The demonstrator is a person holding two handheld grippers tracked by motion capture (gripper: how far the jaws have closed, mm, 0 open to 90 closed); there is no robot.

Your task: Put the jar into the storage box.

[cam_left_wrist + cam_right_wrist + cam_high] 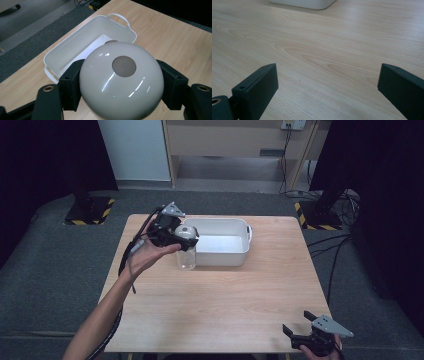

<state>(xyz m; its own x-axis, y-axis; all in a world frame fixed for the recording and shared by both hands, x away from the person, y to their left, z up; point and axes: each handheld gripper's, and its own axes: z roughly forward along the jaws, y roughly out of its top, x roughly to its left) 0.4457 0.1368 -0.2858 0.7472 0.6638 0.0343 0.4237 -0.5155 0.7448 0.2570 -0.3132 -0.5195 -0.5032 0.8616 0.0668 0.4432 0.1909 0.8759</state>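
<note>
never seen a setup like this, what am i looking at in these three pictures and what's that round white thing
A person holds a two-jaw tool in each hand. The high view looks down on a wooden table; the other two come from cameras riding on each tool. The left hand-held gripper clamps the domed white lid of a clear jar, beside a white plastic tub. The right hand-held gripper sits open at the near table edge, holding nothing.
</note>
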